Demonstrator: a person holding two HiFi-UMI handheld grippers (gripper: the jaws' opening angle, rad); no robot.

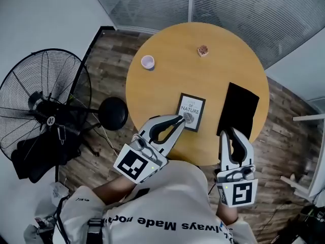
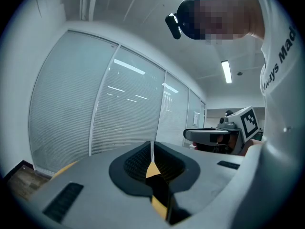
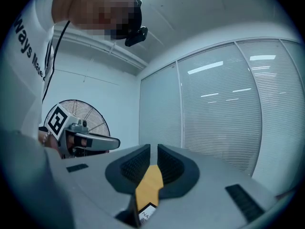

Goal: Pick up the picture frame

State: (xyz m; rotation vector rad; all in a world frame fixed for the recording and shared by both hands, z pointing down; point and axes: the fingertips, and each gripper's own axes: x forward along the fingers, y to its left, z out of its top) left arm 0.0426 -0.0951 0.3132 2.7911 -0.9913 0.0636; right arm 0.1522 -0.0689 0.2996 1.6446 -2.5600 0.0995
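The picture frame [image 1: 191, 112], black-edged with a white "NATURE" print, lies flat on the round wooden table [image 1: 172, 80] near its front edge. My left gripper [image 1: 180, 119] is shut, and its tips hover at the frame's near left corner. My right gripper [image 1: 227, 133] is also shut with nothing in it, over the near end of a black flat panel [image 1: 238, 110]. In the right gripper view a corner of the frame [image 3: 147, 215] shows below the closed jaws of the right gripper [image 3: 153, 151]. In the left gripper view the left gripper [image 2: 152, 149] has only table and a dark edge behind it.
A small white cup [image 1: 148, 61] and a small brown object [image 1: 203, 50] sit on the far part of the table. A standing fan [image 1: 43, 111] and a black round stool [image 1: 112, 113] are on the floor to the left. Glass walls with blinds stand behind.
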